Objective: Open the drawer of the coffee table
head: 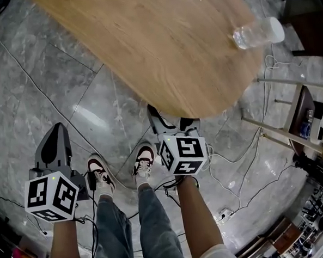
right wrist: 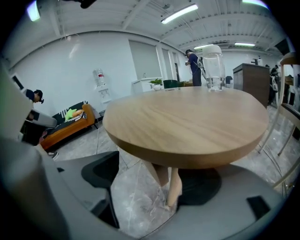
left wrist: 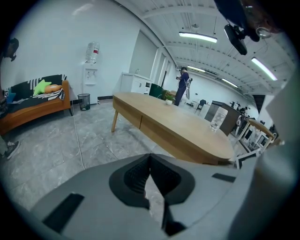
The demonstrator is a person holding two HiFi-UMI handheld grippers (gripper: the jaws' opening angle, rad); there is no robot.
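Observation:
The oval wooden coffee table [head: 161, 38] fills the top of the head view, its rounded near end just ahead of my right gripper [head: 172, 119]. In the right gripper view that gripper [right wrist: 159, 180] is open, level with the table's end edge [right wrist: 187, 154]. A table leg [right wrist: 174, 187] shows in the gap, and nothing is held. My left gripper [head: 57, 129] hangs over the floor, left of the table. It [left wrist: 150, 159] is shut and empty. The table's long side panel [left wrist: 127, 114] has a vertical seam.
A clear plastic bottle [head: 258, 33] stands on the table's far right. Cables [head: 229, 165] trail over the grey floor by the person's shoes [head: 144, 159]. A wooden rack [head: 302, 117] stands at right. An orange sofa [left wrist: 33, 101], a bin [left wrist: 84, 101] and a water dispenser [left wrist: 91, 70] line the far wall.

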